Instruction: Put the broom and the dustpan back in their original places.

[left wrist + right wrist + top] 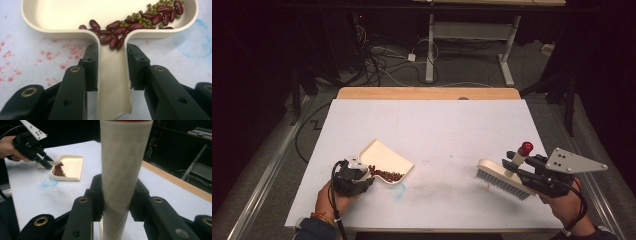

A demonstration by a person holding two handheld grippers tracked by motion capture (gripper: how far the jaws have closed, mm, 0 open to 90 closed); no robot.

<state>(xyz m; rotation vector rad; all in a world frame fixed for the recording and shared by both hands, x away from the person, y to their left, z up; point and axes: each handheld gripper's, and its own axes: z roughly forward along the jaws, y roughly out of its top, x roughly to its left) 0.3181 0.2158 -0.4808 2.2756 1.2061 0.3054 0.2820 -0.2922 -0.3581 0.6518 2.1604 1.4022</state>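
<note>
At the near left of the white table (432,125), my left gripper (111,53) pinches the handle of the cream dustpan (385,161), its jaws pressed on either side; red beans (113,27) and small green ones (140,15) lie heaped against the pan's near wall, some in the handle's mouth; I judge a tilt toward me would spill them down that channel; at the near right, my right gripper (117,195) clamps the brush (503,181) by its handle, bristles just above the table; a hard sweep could scatter strays.
</note>
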